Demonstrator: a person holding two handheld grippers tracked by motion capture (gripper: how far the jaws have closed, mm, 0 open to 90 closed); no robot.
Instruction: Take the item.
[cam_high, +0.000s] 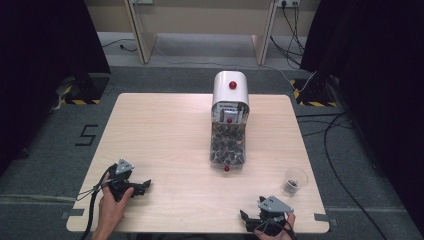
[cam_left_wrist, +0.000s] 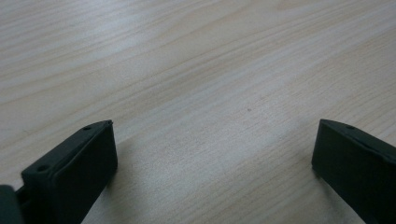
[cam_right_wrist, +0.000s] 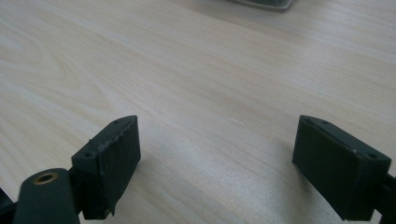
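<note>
A white-topped dispenser (cam_high: 229, 90) with a red knob stands at the table's middle back, its clear lower bin (cam_high: 228, 145) full of dark pieces. A small clear cup (cam_high: 293, 181) with a few dark pieces sits to its front right. My left gripper (cam_high: 145, 185) rests at the front left, held by a hand, pointing right. In the left gripper view its jaws stand wide apart over bare wood, so the left gripper (cam_left_wrist: 210, 135) is open. My right gripper (cam_high: 246, 220) lies at the front edge, left of the cup. The right gripper (cam_right_wrist: 215, 130) is open with nothing between its pads.
The light wooden table (cam_high: 165, 135) stands on grey carpet. A red lever tip (cam_high: 226, 169) pokes out at the dispenser's front. Cables (cam_high: 330, 135) run over the floor at the right. Black curtains hang on both sides.
</note>
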